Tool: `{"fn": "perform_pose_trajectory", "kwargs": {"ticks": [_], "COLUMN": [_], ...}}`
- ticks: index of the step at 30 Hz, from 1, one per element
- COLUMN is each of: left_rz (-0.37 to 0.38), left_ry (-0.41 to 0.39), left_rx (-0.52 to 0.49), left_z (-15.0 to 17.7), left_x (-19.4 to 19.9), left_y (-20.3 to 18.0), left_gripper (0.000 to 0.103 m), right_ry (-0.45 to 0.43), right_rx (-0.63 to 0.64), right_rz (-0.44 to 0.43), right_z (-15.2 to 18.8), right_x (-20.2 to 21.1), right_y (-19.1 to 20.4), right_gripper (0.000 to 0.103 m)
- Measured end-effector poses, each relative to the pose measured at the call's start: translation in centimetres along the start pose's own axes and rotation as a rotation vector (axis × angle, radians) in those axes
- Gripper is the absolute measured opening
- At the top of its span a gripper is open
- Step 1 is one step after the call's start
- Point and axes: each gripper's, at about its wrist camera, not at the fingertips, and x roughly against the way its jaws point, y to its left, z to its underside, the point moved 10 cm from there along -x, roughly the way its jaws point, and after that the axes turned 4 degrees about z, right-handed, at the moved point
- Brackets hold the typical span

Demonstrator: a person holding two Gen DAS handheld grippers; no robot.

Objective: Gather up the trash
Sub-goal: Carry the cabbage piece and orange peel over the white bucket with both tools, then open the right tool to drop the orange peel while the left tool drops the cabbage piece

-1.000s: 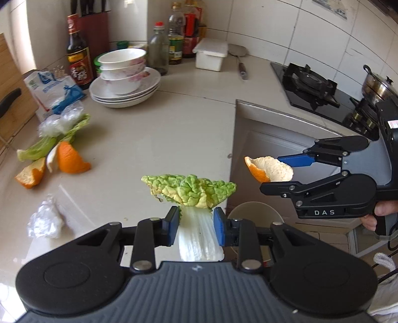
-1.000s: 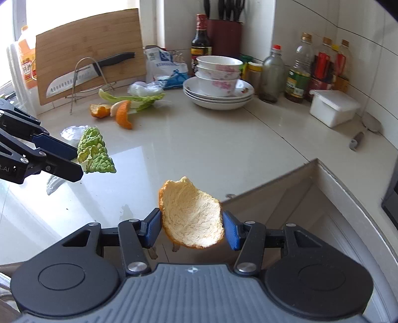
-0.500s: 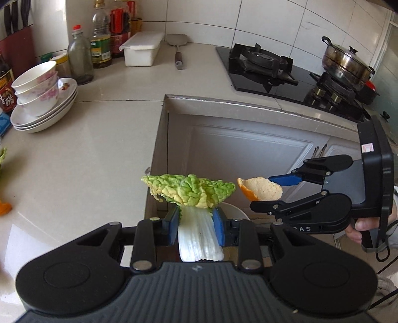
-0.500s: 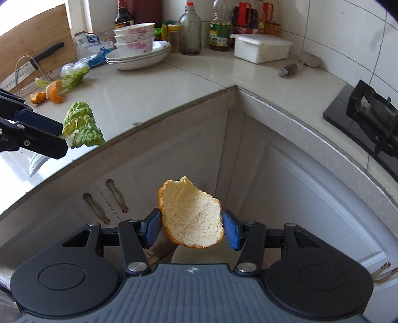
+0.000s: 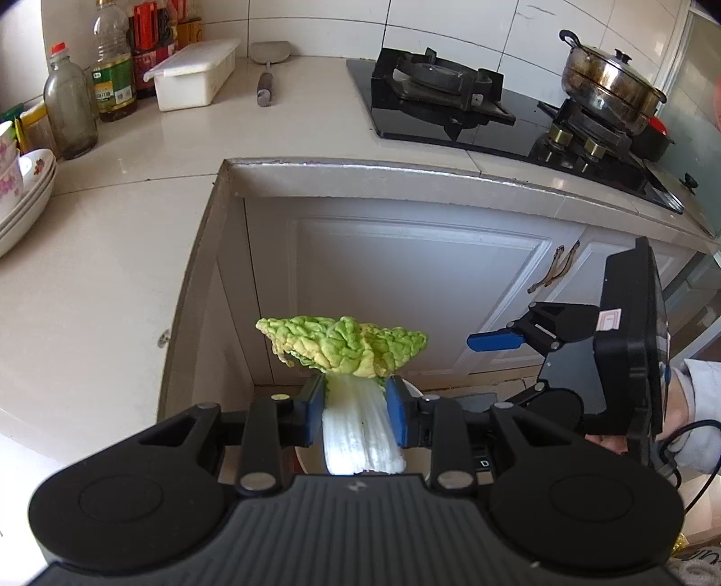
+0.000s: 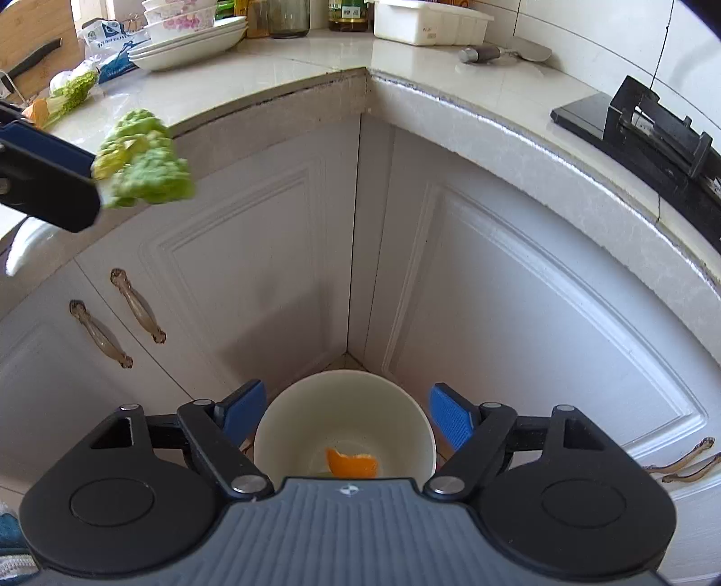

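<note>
We hold the left gripper (image 5: 354,412) at the lower middle of the left wrist frame, its two blue pads clamped on the white stalk of a cabbage leaf (image 5: 347,351); the crinkled green top of the leaf fans out just above the pads, and the stalk runs back between them toward the camera. In the right wrist frame the same leaf (image 6: 144,167) shows blurred in the upper left, sticking out past the dark fingers that grip it, in front of the counter edge (image 6: 495,130). Our right gripper (image 6: 344,417) sits at the lower middle of its own frame with its blue pads spread wide apart and nothing between them. Directly below that gap, framed by the two pads, stands a white bin (image 6: 288,405) on the floor in the corner where the white cabinet doors (image 6: 518,324) meet. An orange peel (image 6: 351,463) lies inside the bin, at the bottom of the frame, partly hidden by the gripper body and well clear of both pads. In the left wrist frame our right gripper (image 5: 495,341) appears at the right middle, one blue pad pointing left toward the cabbage leaf, near it but apart. On the counter in the upper left of the right wrist frame more scraps (image 6: 67,97) lie beside stacked bowls (image 6: 184,31).
</note>
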Motion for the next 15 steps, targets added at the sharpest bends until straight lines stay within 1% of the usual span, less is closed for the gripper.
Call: {"fn": "perform_pose_trajectory", "kwargs": {"ticks": [1, 2, 10, 15], "left_rz": [0.005, 0.004, 0.038, 0.038], "left_ry": [0.004, 0.008, 0.059, 0.106], "left_rx": [-0.002, -0.004, 0.014, 0.035], "left_z": [0.0, 0.1, 0.8, 2.1], "left_x": [-0.6, -1.1, -6.7, -11.5], "left_y": [-0.2, -0.4, -1.7, -2.0], "left_gripper": [0.028, 0.028, 0.028, 0.028], "right_ry": [0.002, 0.003, 0.038, 0.051], "right_rx": [-0.004, -0.009, -0.045, -0.071], "right_rz": [-0.003, -0.010, -0.004, 0.003], "right_z": [0.3, 0.6, 2.9, 4.0], "right_x": [0.0, 0.1, -0.3, -0.6], "right_y": [0.0, -0.1, -0.7, -1.4], "right_gripper": [0.092, 0.094, 0.096, 0.098]}}
